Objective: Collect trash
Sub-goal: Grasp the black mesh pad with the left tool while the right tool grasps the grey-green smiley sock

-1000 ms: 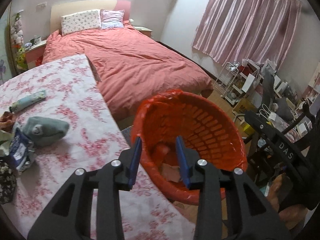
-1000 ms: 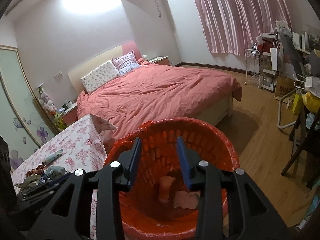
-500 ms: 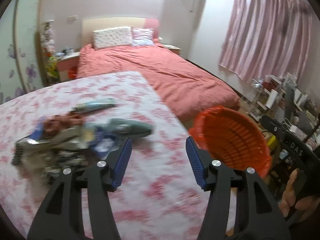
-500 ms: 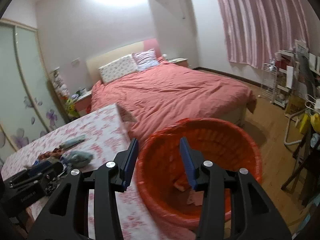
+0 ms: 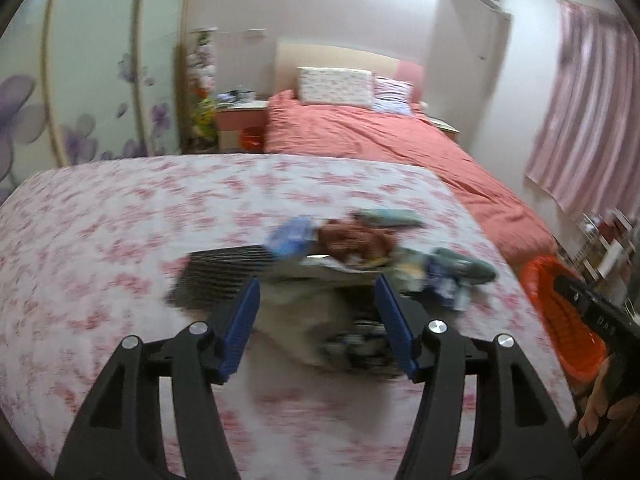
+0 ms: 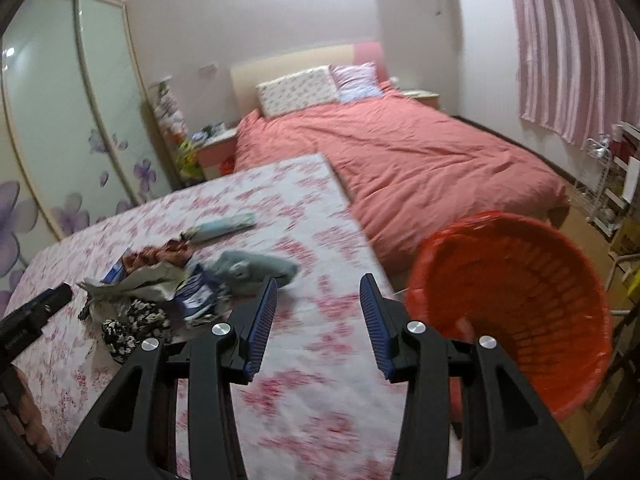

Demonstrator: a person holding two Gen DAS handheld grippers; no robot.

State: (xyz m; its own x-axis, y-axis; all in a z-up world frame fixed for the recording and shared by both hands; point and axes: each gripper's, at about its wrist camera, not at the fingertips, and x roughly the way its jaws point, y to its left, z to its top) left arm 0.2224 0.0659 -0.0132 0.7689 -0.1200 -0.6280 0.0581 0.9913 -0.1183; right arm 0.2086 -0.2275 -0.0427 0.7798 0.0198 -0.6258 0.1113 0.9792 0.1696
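Across the middle of the left wrist frame, our left claw [image 5: 316, 320] is opening over the blurred trash pile [image 5: 340, 256] on the floral worktop [image 5: 120, 220], gripping nothing. Our right claw [image 6: 316, 320] hangs open and empty; the red basket [image 6: 516, 304] sits lower right. Grabbing hastily could snag several scraps and drop some.

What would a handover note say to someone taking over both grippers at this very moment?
Left gripper: empty, jaws opening, aimed at the trash pile on the floral table.
Right gripper: open, empty, over bare tablecloth between the pile and the red bin.
Things: crumpled wrappers and paper heaped mid-table; a long pale wrapper lies apart behind them. The bin stands off the table's right edge.
Done: a scrap or so seems to lie in the bin, blurred.
Left: the whole pile still to be binned.
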